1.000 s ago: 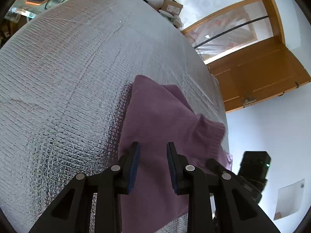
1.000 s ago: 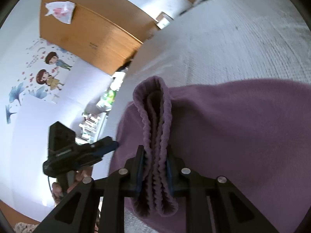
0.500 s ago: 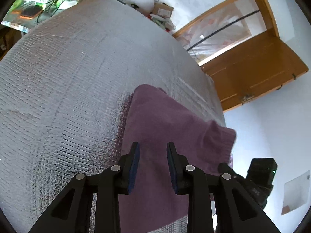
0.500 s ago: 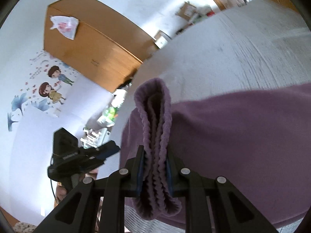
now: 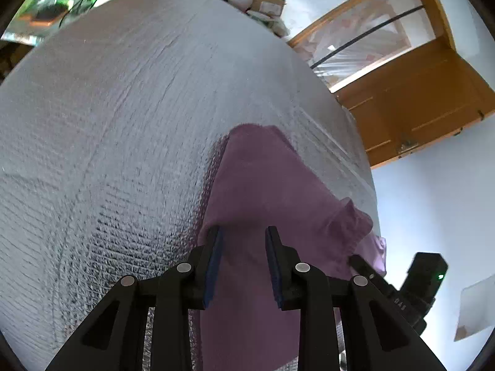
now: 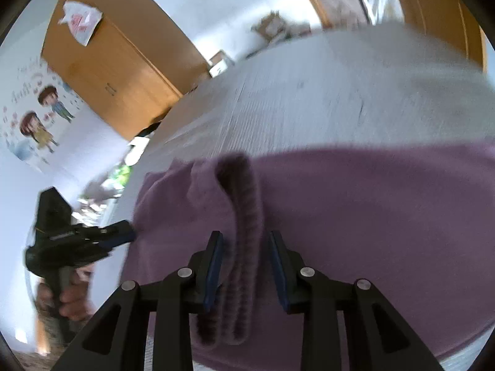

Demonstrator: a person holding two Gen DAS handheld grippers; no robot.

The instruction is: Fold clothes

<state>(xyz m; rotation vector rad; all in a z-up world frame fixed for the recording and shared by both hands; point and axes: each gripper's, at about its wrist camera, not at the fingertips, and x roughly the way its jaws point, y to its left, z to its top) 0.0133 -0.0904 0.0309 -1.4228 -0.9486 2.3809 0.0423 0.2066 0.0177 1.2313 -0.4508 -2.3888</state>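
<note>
Right gripper (image 6: 244, 258) jaws newly apart around blurred purple sweater (image 6: 355, 216) hem; left's apart.

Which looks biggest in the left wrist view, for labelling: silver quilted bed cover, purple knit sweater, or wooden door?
1. Silver quilted bed cover
2. Purple knit sweater
3. Wooden door, farther away, so its true size is unsure.

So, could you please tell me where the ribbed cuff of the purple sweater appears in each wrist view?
Left wrist view: the ribbed cuff sits right of centre, at the sweater's right edge, just above the right gripper.
Right wrist view: the ribbed cuff runs down the centre, between the open fingers of the right gripper.
Shared landmark: the grey quilted bedspread under the purple sweater.
</note>
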